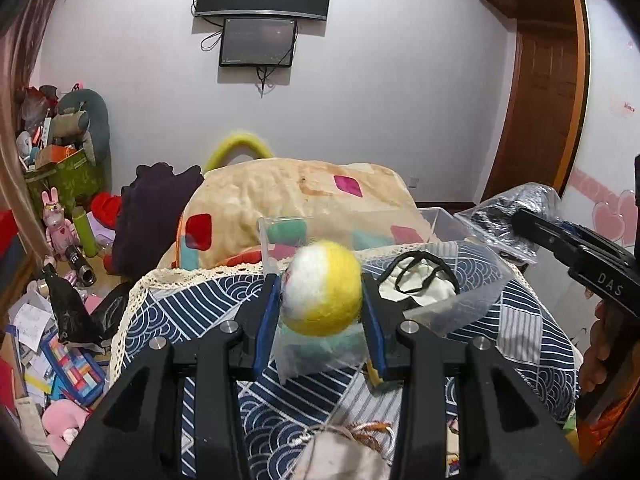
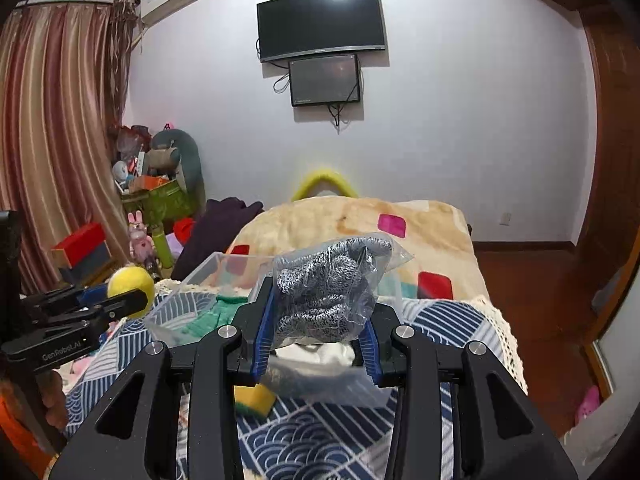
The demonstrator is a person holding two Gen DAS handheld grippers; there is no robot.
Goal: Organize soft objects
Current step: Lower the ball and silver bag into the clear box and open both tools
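The left tongs (image 1: 322,294) pinch a fuzzy yellow-and-white ball (image 1: 322,288) between their pads, above the clear bin (image 1: 436,216). The right tongs (image 2: 316,332) grip a plastic bag of grey knitwear (image 2: 324,288). Both look light and squashy; the bag seems slippery, best held mid-bulk.

A clear plastic bin (image 2: 188,292) sits on the bed's blue patterned cover (image 2: 448,320), open at the top, so there is room to reach in from above. Its walls block entry from the sides. Behind it a rumpled cream blanket (image 2: 360,220) rises like a wall. Beside the bed, on the left, the floor is crowded with toys and papers (image 1: 44,344). The right side shows bare wooden floor (image 2: 532,280).
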